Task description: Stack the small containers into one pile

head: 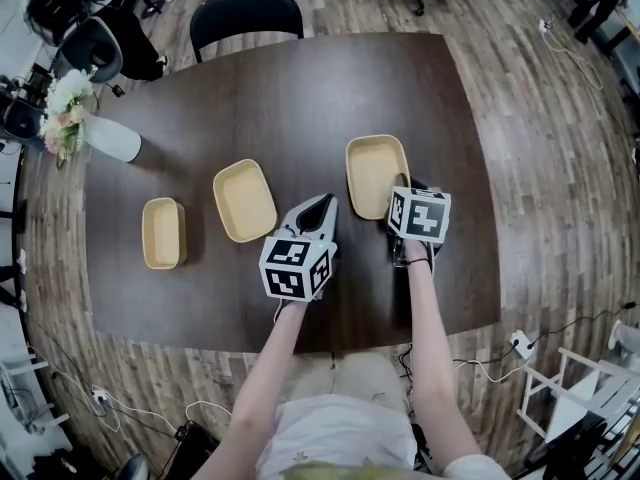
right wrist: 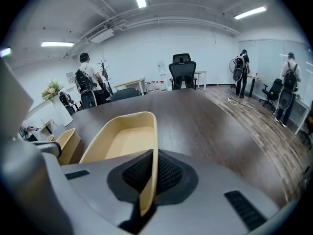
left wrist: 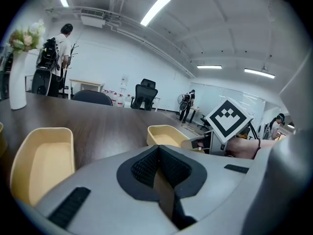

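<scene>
Three tan open containers lie on the dark table (head: 300, 88): a small one (head: 163, 233) at the left, a middle one (head: 245, 200) and a right one (head: 376, 173). My right gripper (head: 404, 188) is shut on the near right rim of the right container (right wrist: 124, 141); in the right gripper view that wall runs between the pads (right wrist: 168, 173). My left gripper (head: 320, 208) hovers between the middle and right containers, jaws shut with nothing in them (left wrist: 157, 153). From the left gripper view, the middle container (left wrist: 41, 163) sits left and the right container (left wrist: 166, 135) ahead.
A white vase with flowers (head: 105, 136) stands at the table's far left. A black chair (head: 245, 13) is pushed to the far edge. People stand in the room's background (right wrist: 85, 80). Cables lie on the floor near the table's near right corner (head: 520, 343).
</scene>
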Demonstrator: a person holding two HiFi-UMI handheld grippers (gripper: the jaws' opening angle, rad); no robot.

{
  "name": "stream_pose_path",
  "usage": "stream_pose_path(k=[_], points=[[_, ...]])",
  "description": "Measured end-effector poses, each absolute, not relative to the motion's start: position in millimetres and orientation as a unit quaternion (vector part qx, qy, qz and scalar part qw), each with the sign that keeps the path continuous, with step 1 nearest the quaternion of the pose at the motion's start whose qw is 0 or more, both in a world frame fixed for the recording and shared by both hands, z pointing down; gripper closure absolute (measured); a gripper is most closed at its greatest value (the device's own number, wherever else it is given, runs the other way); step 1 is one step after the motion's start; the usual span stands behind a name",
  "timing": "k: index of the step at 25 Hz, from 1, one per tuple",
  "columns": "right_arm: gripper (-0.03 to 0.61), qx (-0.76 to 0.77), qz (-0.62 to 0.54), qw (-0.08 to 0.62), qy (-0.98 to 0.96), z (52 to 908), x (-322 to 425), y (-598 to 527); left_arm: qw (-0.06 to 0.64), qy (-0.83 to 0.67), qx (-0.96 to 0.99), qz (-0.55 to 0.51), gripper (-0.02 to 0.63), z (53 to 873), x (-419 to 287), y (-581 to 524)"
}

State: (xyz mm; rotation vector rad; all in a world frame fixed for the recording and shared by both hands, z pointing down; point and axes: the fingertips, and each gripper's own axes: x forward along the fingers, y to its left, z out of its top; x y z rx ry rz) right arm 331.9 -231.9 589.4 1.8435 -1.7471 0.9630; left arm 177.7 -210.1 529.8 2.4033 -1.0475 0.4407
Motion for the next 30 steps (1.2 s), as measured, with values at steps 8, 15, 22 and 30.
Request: stream_pose_path(k=[8, 15, 22, 30], points=[[0.554, 0.655, 0.33, 0.206, -0.648, 569.1, 304.5, -234.3, 0.231, -0.417, 0.867, 0.142, 0.589, 514.4, 148.3, -208.1], [0.554, 0.632, 0.326, 0.194, -0.676, 552.9, 269.3, -236.9, 0.22, -0.463, 0.848, 0.133, 0.589, 503.3, 98.1, -198.8], [0.554, 0.606, 0.316, 0.194, -0.704, 536.3, 223.5, -251.2, 0.225, -0.513, 0.82, 0.117, 0.589, 497.8, 46.7, -193.9], [0.554, 0.58, 0.318, 0.192, -0.725, 530.1, 165.1, -258.9, 0.229, -0.544, 0.8, 0.106, 0.589, 495.5, -4.9, -189.1]])
